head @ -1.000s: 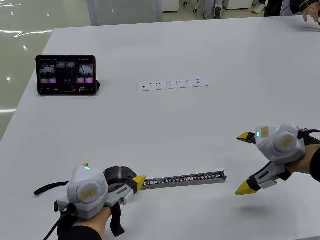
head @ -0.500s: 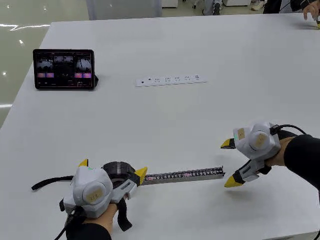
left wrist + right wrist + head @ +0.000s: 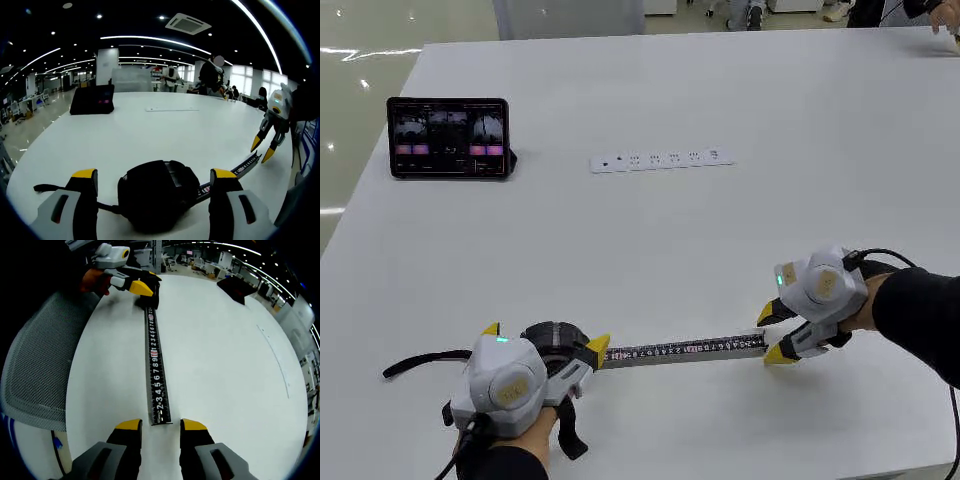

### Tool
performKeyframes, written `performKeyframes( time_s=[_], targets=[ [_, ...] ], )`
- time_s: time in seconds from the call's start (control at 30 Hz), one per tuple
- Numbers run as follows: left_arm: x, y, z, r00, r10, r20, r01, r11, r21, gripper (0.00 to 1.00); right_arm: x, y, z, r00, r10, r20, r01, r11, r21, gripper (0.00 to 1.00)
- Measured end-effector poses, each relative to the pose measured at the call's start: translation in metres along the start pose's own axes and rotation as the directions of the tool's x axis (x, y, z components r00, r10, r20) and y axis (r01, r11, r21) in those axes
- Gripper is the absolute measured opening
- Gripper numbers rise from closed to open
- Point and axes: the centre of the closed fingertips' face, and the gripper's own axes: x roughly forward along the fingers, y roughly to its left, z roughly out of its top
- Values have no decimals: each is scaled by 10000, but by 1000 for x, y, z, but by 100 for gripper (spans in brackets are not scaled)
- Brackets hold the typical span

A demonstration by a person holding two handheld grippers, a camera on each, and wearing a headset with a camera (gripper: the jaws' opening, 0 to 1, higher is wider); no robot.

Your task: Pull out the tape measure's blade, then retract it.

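The tape measure's blade (image 3: 685, 350) lies flat on the white surface (image 3: 670, 240), drawn out of its black case (image 3: 555, 342). Its long axis runs across the head view from the case on the left to the free end on the right. That free end is what the next move turns on. In the right gripper view it sits just ahead of the right gripper (image 3: 161, 426), centred in the gap between the two yellow-tipped fingers (image 3: 129, 426), and the blade runs straight away from them toward the case. These fingers are apart and closed on nothing. This gripper is by far the nearer to the blade's end, held low over the surface with the forearm coming in from the right. The left gripper (image 3: 544, 338) is at the case, its fingers spread to either side of it. The left gripper view shows a small gap on each side, so it appears to bracket the case rather than clamp it.
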Motion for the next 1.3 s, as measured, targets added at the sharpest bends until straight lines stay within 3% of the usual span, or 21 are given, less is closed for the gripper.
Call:
performKeyframes(
  time_s=[0.2,0.27,0.4,0.63,0.87,1.0,1.3],
  targets=[
    [0,1,-3,9999,22,-129,-22,10000,-44,89,4,-1,3,10000,16,-57,-16,10000,40,19],
    [0,1,-5,9998,12,-183,-13,10000,-77,88,6,-1,3,9998,-19,-179,18,10000,-65,12],
    [0,-1,-5,9998,-42,-203,42,10000,-22,85,6,-1,3,9998,31,-209,-34,9999,-143,12],
    [2,-2,-9,9993,-46,-362,39,9998,-192,75,7,-2,3,9992,142,-368,-129,9993,342,11],
    [3,-5,-11,9984,-36,-568,7,9987,-511,65,8,-3,4,9942,283,-1035,-233,9985,497,11],
    [3,-3,-11,9971,-45,-755,-4,9979,-655,65,8,-3,3,9919,358,-1218,-317,9989,360,10],
    [4,-4,-14,9919,-40,-1269,-2,9995,-329,63,8,-4,3,9921,363,-1205,-291,9977,612,9]
  ],
)
